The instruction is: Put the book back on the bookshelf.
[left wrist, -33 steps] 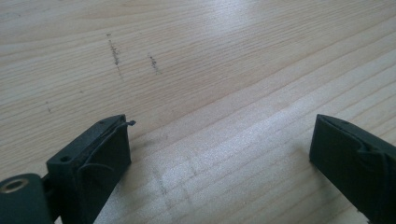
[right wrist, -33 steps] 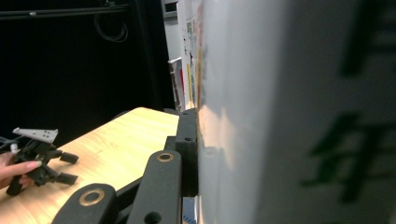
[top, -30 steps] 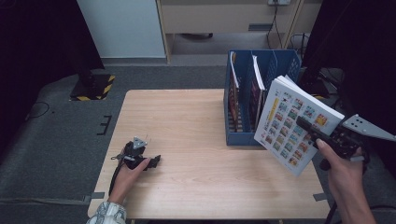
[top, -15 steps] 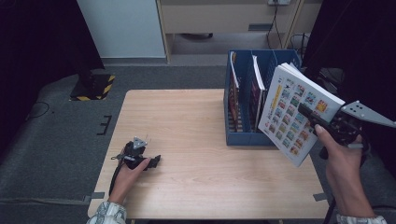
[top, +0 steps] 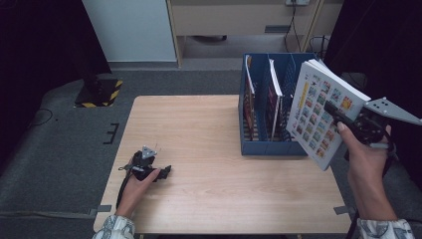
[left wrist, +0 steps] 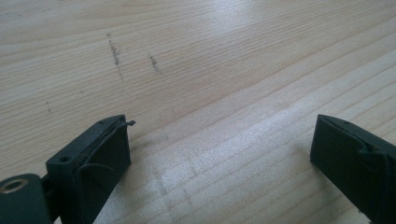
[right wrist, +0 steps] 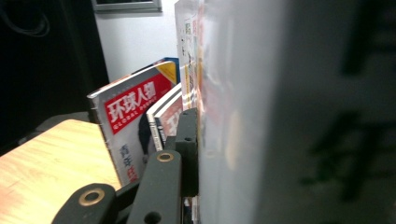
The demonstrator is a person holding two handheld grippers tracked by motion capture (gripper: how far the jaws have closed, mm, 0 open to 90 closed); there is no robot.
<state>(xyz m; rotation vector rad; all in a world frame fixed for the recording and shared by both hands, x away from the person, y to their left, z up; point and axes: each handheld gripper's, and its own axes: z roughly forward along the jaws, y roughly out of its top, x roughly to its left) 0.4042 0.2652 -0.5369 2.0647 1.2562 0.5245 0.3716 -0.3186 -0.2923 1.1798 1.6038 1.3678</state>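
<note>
A thick white book (top: 323, 112) with a grid of small coloured pictures on its cover hangs tilted in the air beside the blue file rack (top: 259, 147). My right gripper (top: 348, 122) is shut on the book's lower right part; in the right gripper view its black finger (right wrist: 187, 154) presses against the cover of the book (right wrist: 280, 112), which stands close to the lens. My left gripper (top: 164, 172) lies low on the table near the front left. In the left gripper view the left gripper (left wrist: 219, 154) is open over bare wood, with nothing between its pads.
The rack stands at the table's (top: 199, 129) right rear and holds several upright magazines (top: 272, 97); one with a red title band (right wrist: 135, 121) is seen past the right gripper. A cabinet and a dark floor lie beyond the table.
The right hand has lifted the book and carried it a little up and away, higher beside the rack. The left hand and its gripper have stayed put.
</note>
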